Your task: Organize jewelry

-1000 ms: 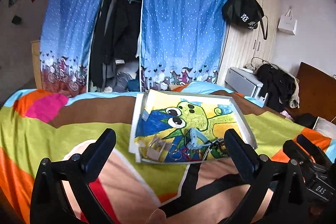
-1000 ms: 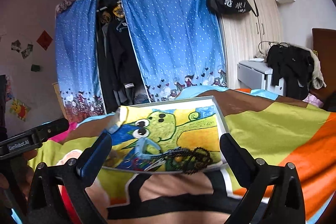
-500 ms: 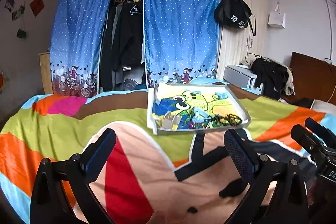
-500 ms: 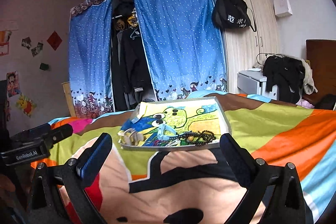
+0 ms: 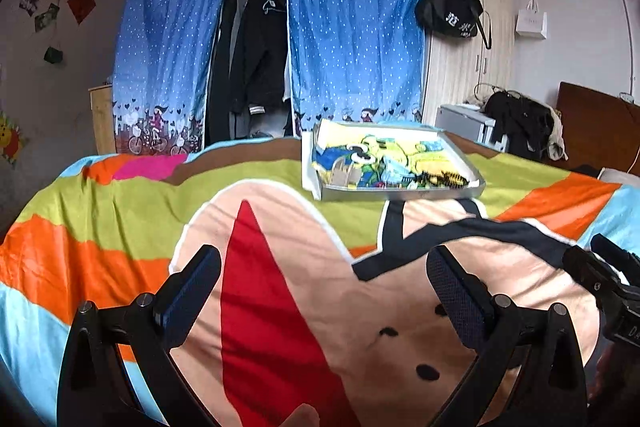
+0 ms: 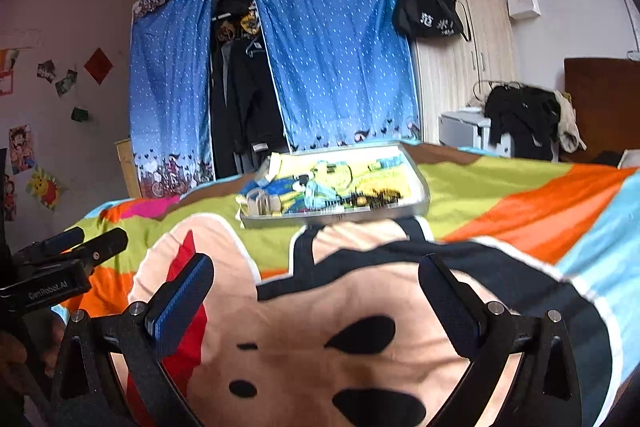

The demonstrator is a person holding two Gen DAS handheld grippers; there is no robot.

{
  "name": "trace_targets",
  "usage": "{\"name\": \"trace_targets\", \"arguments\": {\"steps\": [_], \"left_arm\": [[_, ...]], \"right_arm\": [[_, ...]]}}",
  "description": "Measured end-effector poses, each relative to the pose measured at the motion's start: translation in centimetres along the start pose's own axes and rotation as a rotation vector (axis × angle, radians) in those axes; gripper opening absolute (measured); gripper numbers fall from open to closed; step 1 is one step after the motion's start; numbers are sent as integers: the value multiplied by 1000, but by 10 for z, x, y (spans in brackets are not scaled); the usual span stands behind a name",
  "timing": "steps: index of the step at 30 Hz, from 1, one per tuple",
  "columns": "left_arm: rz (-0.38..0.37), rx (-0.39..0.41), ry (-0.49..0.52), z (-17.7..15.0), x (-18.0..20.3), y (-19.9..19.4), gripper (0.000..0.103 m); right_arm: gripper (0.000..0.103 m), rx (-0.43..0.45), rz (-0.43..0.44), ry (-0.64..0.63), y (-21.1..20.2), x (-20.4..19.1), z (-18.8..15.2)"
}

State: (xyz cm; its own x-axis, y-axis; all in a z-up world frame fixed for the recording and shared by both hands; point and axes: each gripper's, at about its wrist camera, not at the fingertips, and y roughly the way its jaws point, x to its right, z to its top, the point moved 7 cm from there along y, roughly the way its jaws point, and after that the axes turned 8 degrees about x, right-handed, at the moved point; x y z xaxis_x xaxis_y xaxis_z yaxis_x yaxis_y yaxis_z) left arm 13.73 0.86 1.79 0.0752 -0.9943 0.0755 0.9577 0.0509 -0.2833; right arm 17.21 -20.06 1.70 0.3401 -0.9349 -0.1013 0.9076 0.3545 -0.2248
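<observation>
A shallow grey metal tray (image 5: 400, 191) with a cartoon-printed liner lies on the bright striped bedspread (image 5: 120, 211), holding tangled black beads (image 5: 444, 179). Both the left gripper (image 5: 324, 285) and the right gripper (image 6: 316, 287) hover well apart from it, jaws spread and empty. Blue dotted curtains (image 5: 352, 39) hang behind.

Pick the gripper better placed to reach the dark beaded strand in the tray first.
Right, narrowly. The dark beaded strand lies at the tray end on the right gripper side. Left gripper is equally open but offset further.

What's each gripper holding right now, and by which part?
Nothing. The left gripper and right gripper are both open and empty above the blanket. The jewelry lies in the tray, apart from both.
</observation>
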Motion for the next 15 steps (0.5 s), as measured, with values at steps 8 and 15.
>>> {"name": "trace_targets", "arguments": {"steps": [8,15], "left_arm": [[-6,-23,9,-25,-2,-4,101],[-5,-18,-2,-27,-7,-5,101]], "right_arm": [[103,-14,-23,4,-8,4,-15],[103,-13,-22,5,-10,3,-14]]}}
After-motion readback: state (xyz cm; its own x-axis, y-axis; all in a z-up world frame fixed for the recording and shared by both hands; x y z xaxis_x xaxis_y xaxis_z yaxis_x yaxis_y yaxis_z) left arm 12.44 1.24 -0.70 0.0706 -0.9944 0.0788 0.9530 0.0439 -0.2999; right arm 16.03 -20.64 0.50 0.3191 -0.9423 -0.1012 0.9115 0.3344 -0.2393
